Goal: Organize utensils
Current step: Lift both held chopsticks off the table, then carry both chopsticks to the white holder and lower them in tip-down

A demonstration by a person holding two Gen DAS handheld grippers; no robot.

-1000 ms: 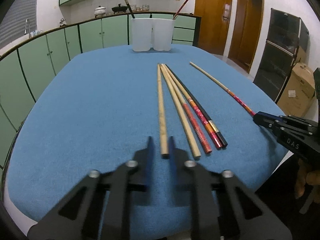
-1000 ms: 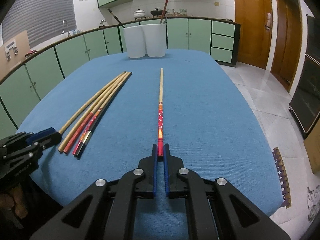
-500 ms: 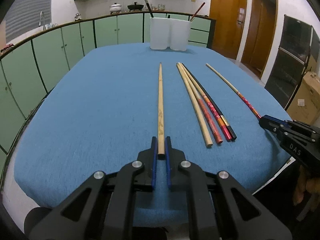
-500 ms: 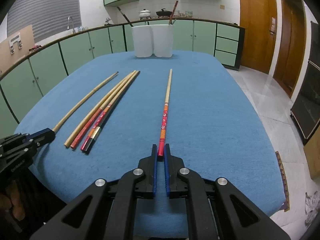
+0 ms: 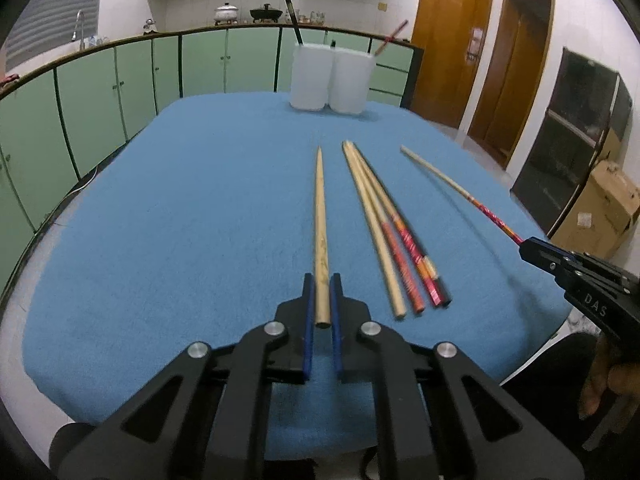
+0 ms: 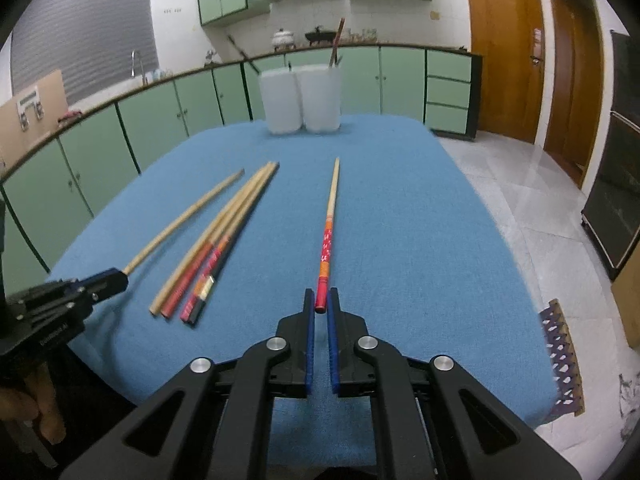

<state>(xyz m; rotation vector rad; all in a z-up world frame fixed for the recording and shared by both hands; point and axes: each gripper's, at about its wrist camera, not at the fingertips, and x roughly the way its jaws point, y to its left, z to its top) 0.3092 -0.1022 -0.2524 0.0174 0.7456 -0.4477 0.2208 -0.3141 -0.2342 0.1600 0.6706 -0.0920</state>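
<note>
On the blue-clothed table [image 5: 168, 208], a plain wooden chopstick [image 5: 321, 216] is clamped at its near end by the closed left gripper [image 5: 320, 300]. Just to its right, a bundle of chopsticks [image 5: 394, 236] lies loose on the cloth. Further right, a red-patterned chopstick [image 6: 329, 236] is pinched at its near end by the closed right gripper [image 6: 320, 304], on whose body "DAS" is printed. Two white holders [image 5: 330, 80] are seen at the far edge.
</note>
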